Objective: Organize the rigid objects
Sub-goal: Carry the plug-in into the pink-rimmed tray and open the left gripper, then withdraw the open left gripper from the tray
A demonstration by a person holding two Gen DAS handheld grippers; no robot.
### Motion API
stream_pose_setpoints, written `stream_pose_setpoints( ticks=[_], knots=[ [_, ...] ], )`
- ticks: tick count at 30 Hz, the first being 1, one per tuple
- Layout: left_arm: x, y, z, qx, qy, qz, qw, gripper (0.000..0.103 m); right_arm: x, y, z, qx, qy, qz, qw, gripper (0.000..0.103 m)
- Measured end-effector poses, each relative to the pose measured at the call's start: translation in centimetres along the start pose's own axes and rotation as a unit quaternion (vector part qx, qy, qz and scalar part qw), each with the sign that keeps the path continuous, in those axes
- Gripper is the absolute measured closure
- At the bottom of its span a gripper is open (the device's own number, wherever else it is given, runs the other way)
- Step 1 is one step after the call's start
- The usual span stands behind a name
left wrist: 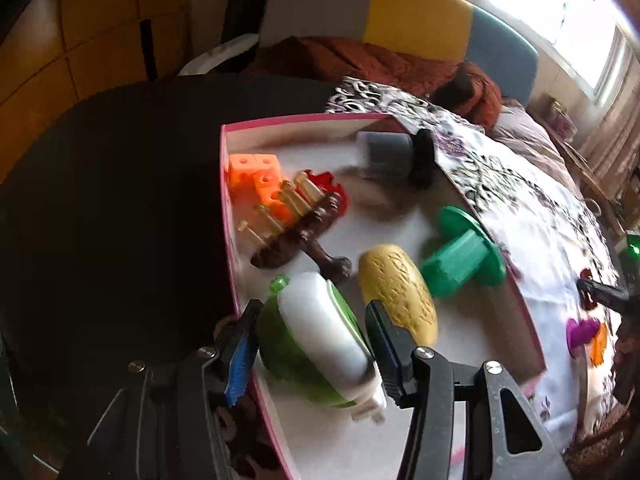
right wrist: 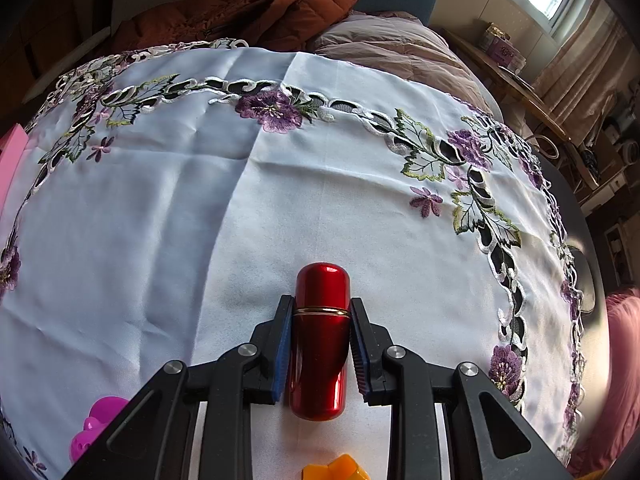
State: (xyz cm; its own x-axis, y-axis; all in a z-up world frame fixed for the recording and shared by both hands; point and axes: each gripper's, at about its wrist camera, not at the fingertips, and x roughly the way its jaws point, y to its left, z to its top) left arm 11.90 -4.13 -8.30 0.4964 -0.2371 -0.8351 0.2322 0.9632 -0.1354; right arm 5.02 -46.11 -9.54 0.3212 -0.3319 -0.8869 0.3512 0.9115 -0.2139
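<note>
My left gripper point(left wrist: 312, 320) is shut on a green and white toy vegetable point(left wrist: 320, 344) and holds it over the near corner of a pink-rimmed white box point(left wrist: 230, 216). In the box lie an orange block cluster point(left wrist: 256, 180), a brown rack with gold pins point(left wrist: 296, 220), a yellow textured piece point(left wrist: 400, 292), a green spool point(left wrist: 464, 248) and a grey object point(left wrist: 384, 152). My right gripper point(right wrist: 320, 320) is shut on a red metallic capsule point(right wrist: 320, 340) over the embroidered white tablecloth point(right wrist: 200, 200).
A magenta toy point(right wrist: 94, 420) and an orange piece point(right wrist: 336, 470) lie on the cloth near the right gripper; both show in the left wrist view too, the magenta toy point(left wrist: 582, 332) beside the orange piece point(left wrist: 599, 344). The black table point(left wrist: 120, 200) lies left of the box. A bed with a rust quilt point(right wrist: 240, 12) is behind.
</note>
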Motion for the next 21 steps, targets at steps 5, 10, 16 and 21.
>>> stream_pose_setpoints(
  ticks=[5,10,16,21],
  knots=[
    [0.1,0.0,0.8,0.017,-0.019,0.022,0.9994,0.050,0.0,0.1,0.0,-0.003,0.000,-0.001,1.000,0.075],
    [-1.5,-0.1,0.8,0.013,-0.040,0.031,0.9987,0.050,0.0,0.1,0.0,-0.004,-0.001,-0.002,1.000,0.075],
    [-4.4,-0.3,-0.6,-0.004,-0.064,0.043,0.9970,0.050,-0.1,0.1,0.0,-0.005,-0.001,-0.003,1.000,0.075],
    [-6.2,-0.6,-1.8,-0.006,-0.074,0.041,0.9964,0.050,-0.2,0.2,0.0,-0.007,-0.002,-0.004,1.000,0.075]
  ],
)
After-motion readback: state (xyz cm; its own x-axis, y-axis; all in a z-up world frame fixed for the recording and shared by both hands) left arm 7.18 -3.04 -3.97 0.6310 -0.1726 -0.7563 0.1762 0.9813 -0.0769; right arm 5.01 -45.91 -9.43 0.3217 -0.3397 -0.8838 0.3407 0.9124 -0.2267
